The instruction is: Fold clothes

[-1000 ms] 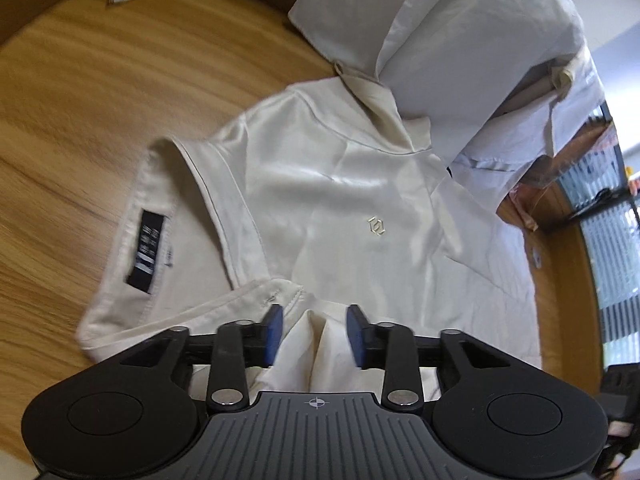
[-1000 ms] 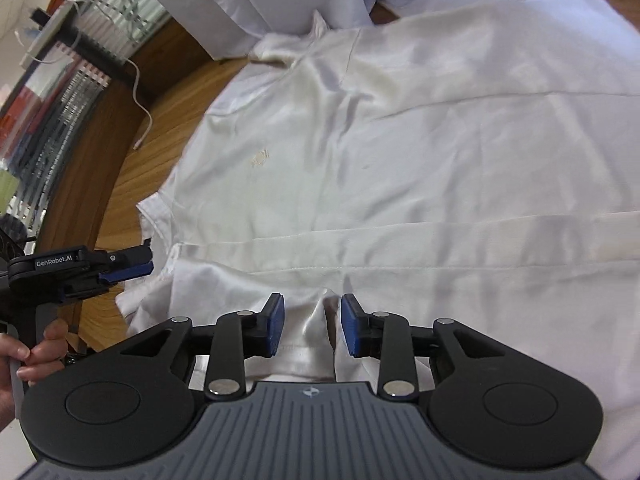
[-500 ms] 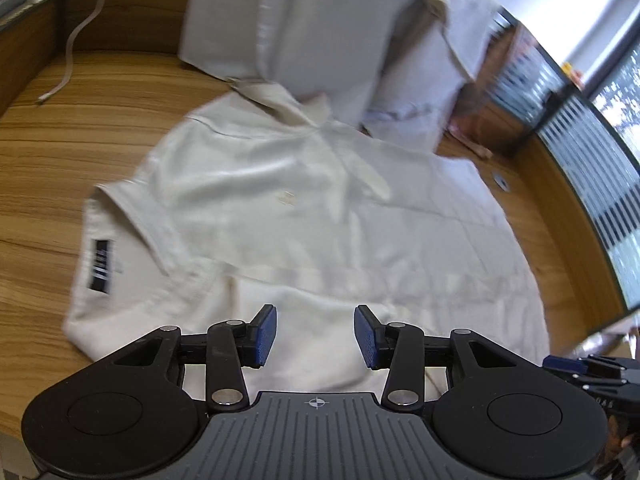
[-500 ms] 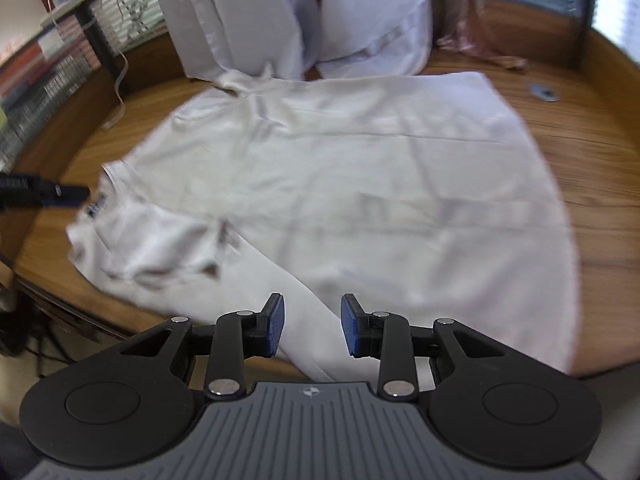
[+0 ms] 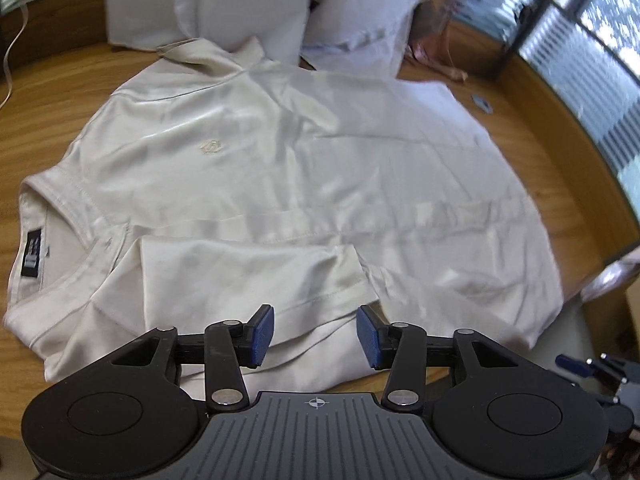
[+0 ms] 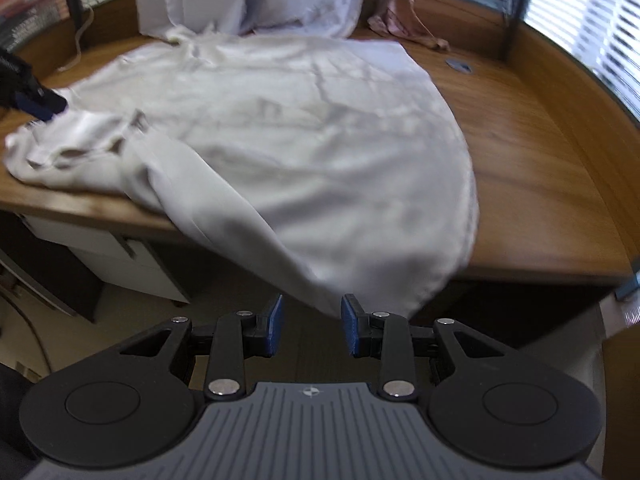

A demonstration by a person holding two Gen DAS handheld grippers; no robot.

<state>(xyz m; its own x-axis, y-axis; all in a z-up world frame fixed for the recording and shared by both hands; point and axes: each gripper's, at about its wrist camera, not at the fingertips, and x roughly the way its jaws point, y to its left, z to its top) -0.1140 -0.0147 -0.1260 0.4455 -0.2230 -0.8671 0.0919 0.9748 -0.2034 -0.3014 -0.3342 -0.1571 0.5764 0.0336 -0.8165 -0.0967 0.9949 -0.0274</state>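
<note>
A cream polo shirt [image 5: 304,168] lies spread on the wooden table [image 5: 52,92], its collar and black neck label [image 5: 34,256] at the left. One short sleeve [image 5: 248,276] is folded over the body. My left gripper [image 5: 316,334] hovers open just above the shirt's near edge, holding nothing. In the right wrist view the shirt [image 6: 304,140] lies flat, and its hem hangs over the table's front edge. My right gripper [image 6: 312,330] is open and empty, off the table in front of that hanging hem. The left gripper's blue tip [image 6: 38,106] shows by the collar.
A pile of white clothes [image 5: 224,4] stands at the back of the table, with a pink garment [image 6: 404,24] beside it. A white cable [image 5: 10,60] lies at the far left and a small grey disc [image 6: 460,66] at the right. A white drawer unit [image 6: 116,260] sits under the table.
Both grippers let go of the shirt fabric they held a second ago and opened wider. They pulled back toward the table's front edge, the right one past it.
</note>
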